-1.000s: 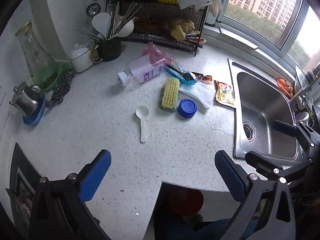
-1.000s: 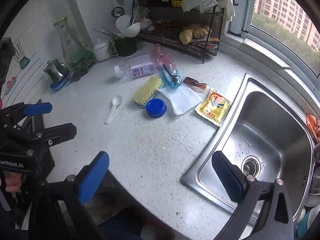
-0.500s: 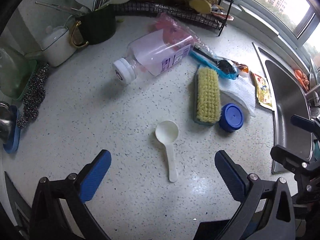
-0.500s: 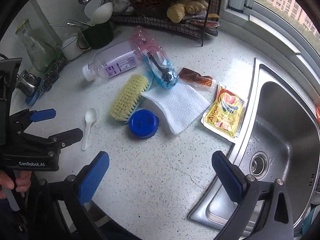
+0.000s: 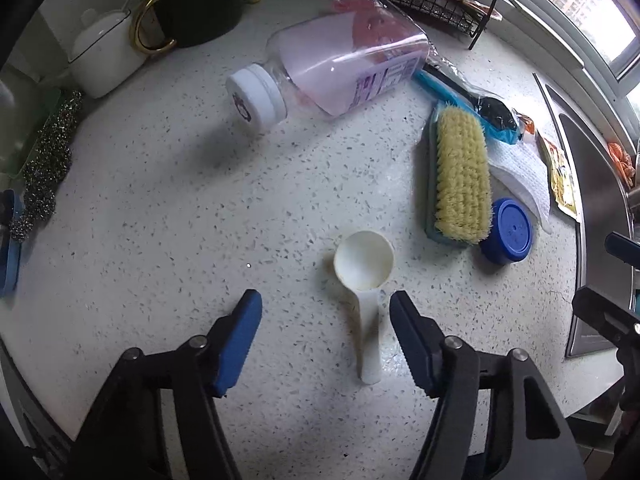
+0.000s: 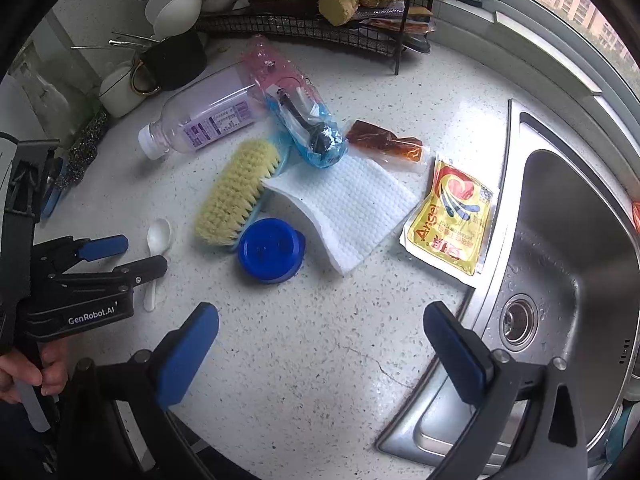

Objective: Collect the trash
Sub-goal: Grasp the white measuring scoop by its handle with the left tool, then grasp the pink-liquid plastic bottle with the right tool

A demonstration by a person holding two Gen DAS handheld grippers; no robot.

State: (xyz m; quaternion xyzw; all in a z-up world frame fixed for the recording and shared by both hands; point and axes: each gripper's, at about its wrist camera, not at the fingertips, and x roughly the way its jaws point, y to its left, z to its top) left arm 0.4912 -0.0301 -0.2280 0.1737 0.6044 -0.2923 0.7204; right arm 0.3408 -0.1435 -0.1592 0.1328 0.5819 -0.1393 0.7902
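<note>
A white plastic spoon [image 5: 366, 288] lies on the speckled counter, its handle between the fingers of my left gripper [image 5: 325, 309], which is open and low over it. The spoon also shows in the right wrist view [image 6: 157, 240] beside the left gripper [image 6: 120, 256]. Beyond lie a clear bottle with purple label [image 5: 340, 68], a blue lid [image 5: 507, 231], a white paper towel [image 6: 352, 208], a yellow sachet [image 6: 452, 220], a brown sauce packet [image 6: 384, 142] and a blue plastic bag [image 6: 308, 128]. My right gripper [image 6: 320, 340] is open and empty above the counter's front.
A yellow-bristled scrub brush [image 5: 460, 176] lies next to the lid. A steel sink [image 6: 560, 240] is at the right. A wire rack [image 6: 320, 20], a dark utensil mug [image 6: 172, 60], a white pot [image 5: 104, 60] and a steel scourer [image 5: 44, 160] line the back and left.
My left gripper has moved forward and down to the spoon and its fingers have narrowed around the handle. My right gripper has moved forward over the counter toward the litter.
</note>
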